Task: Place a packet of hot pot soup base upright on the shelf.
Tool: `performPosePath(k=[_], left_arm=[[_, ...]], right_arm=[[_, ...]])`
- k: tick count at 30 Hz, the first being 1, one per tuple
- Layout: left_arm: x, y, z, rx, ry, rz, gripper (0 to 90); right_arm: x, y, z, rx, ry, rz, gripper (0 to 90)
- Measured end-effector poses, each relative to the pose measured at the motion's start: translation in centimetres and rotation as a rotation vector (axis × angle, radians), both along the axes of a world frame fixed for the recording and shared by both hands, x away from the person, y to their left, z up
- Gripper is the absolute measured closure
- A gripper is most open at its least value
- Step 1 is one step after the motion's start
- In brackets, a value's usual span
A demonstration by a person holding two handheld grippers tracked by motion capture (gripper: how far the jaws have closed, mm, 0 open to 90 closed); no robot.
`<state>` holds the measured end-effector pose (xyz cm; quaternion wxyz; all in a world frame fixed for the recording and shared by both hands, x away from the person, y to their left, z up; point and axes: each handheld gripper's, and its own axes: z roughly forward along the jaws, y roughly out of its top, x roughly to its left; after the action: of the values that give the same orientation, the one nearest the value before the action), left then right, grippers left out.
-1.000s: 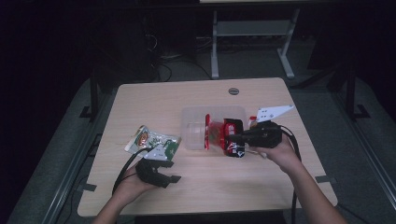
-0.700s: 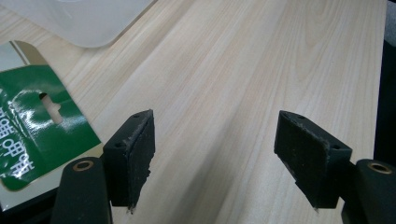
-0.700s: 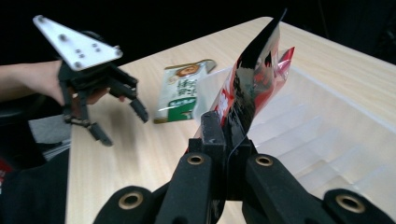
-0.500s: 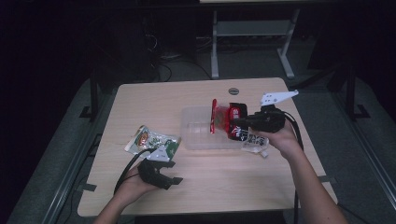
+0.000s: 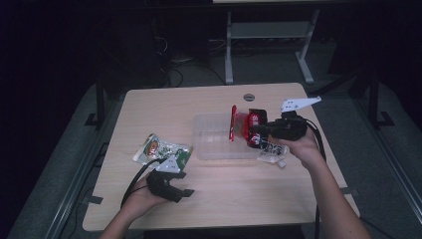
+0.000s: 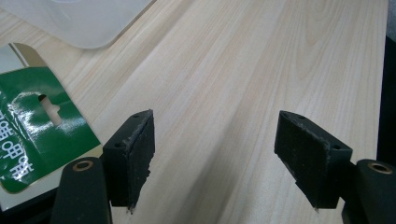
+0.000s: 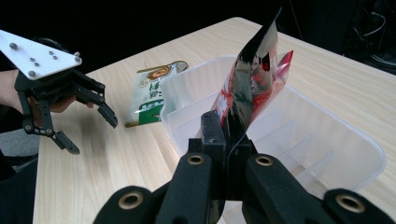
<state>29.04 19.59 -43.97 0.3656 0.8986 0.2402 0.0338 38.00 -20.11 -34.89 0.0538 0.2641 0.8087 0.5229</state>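
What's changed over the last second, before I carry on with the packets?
The right tool, shut on the red packet, has carried it from lying low at the clear tub's right end up over the tub, so it now stands on edge. That uncovered a white packet beside the tub. The left tool's jaws have just been opening, nothing between them. The green packet and tub stayed put.

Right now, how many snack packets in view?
3. Red packet held in the right gripper over the clear bin; green packet left of it; white packet under the right hand.
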Motion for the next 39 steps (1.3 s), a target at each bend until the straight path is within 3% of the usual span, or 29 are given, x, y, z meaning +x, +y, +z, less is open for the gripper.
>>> performPosePath(k=[17, 23, 39], left_arm=[[0.1, 0.1, 0.0, 0.003, 0.001, -0.003, 28.5], [0.1, 0.2, 0.0, -0.001, 0.004, -0.002, 28.5], [0.1, 0.2, -0.1, 0.003, 0.01, -0.008, 28.4]], right_arm=[[-0.1, -0.5, -0.3, -0.051, -0.004, -0.034, 89.9], [-0.2, -0.7, -0.2, -0.032, 0.005, -0.039, 89.9], [-0.3, 1.5, -0.8, -0.049, 0.02, -0.002, 89.8]])
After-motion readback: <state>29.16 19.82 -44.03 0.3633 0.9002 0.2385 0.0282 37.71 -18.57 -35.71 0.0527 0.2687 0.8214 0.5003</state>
